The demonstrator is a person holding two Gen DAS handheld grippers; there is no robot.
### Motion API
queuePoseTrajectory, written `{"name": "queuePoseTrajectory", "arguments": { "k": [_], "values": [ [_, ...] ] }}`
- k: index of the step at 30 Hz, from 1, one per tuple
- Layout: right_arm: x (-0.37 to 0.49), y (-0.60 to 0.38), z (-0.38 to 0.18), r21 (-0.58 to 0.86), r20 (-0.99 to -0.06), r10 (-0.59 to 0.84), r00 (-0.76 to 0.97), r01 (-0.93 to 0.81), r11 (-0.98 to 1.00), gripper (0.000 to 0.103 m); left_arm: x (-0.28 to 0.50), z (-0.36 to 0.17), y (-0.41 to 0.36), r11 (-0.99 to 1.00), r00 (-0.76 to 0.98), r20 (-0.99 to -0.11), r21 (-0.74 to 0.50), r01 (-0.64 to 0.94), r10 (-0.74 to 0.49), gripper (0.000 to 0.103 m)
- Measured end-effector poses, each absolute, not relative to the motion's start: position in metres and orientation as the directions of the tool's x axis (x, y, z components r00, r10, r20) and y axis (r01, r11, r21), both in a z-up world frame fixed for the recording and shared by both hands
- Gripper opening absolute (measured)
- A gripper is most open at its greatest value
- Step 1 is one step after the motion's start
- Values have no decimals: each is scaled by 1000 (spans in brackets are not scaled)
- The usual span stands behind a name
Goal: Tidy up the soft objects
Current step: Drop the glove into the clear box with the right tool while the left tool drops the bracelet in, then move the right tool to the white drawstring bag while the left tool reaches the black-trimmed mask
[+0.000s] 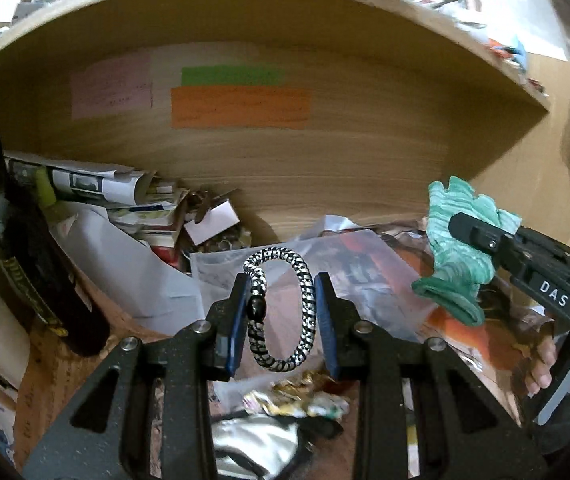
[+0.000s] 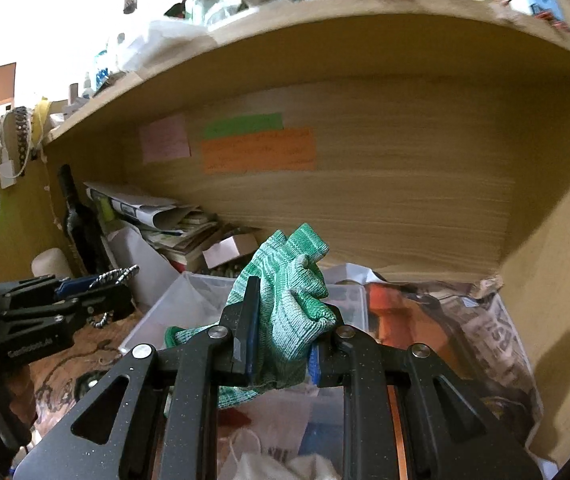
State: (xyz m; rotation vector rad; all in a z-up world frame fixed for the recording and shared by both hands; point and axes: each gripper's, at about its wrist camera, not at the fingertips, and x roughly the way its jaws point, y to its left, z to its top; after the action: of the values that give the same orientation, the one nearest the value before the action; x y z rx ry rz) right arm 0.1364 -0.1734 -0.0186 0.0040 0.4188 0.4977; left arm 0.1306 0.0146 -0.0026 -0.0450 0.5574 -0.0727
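Note:
My left gripper (image 1: 283,280) is shut on a black-and-white braided hair tie (image 1: 308,300), held upright between the blue pads above the cluttered desk. It also shows at the left of the right wrist view (image 2: 115,277). My right gripper (image 2: 285,312) is shut on a green-and-white knit glove (image 2: 289,300), bunched between its fingers above a clear plastic bin (image 2: 189,292). In the left wrist view the glove (image 1: 455,244) hangs from the right gripper at the right.
A wooden shelf back wall (image 1: 325,168) carries pink, green and orange paper notes (image 1: 241,108). A dark bottle (image 1: 33,248), stacked papers (image 1: 97,188), a small white box (image 1: 215,220), plastic bags and foil wrappers (image 1: 297,398) crowd the desk. Newspaper (image 2: 497,332) lies right.

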Motion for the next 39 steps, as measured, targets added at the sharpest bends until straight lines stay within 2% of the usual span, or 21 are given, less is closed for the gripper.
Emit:
{"name": "queuePoseTrajectory", "arguments": {
  "k": [7,11,17,19,21,22,24,26,28,32,38,39],
  "values": [
    [173,-157,-31,81,-464,442,768,-460,884,17,174,-25,25,997,777,-624,-59,58,-82,31],
    [196,-147,-46,59,-532,415,738,-457,888,17,202,-47,27,996,712,-697,-46,81,-90,31],
    [216,-133,-75,31,-647,378,662,-472,881,17,221,-69,26,993,641,-761,-44,106,-102,31],
    [217,-128,-83,8,-676,361,643,-483,875,19,225,-73,25,993,626,-774,-38,110,-99,37],
    [216,-125,-88,-13,-697,345,629,-492,870,20,226,-75,24,993,623,-777,-25,112,-90,50],
    [218,-123,-90,-22,-704,337,625,-493,869,21,226,-75,23,993,625,-776,-24,113,-90,52],
    [218,-120,-93,-34,-721,326,612,-501,865,27,225,-75,24,993,625,-776,-25,116,-92,57],
    [218,-120,-95,-35,-728,321,606,-500,865,44,223,-73,25,993,631,-770,-25,116,-93,60],
    [216,-122,-93,-33,-717,325,616,-496,867,55,222,-71,26,993,643,-760,-25,111,-92,62],
    [208,-126,-77,-34,-679,335,653,-484,875,64,213,-56,31,995,679,-728,-32,99,-91,64],
    [180,-133,-39,-35,-579,367,728,-472,881,74,179,-21,39,997,771,-632,-30,76,-78,75],
    [174,-135,-34,-38,-563,370,739,-471,882,76,173,-15,40,997,783,-617,-31,75,-78,80]
  ]
}}
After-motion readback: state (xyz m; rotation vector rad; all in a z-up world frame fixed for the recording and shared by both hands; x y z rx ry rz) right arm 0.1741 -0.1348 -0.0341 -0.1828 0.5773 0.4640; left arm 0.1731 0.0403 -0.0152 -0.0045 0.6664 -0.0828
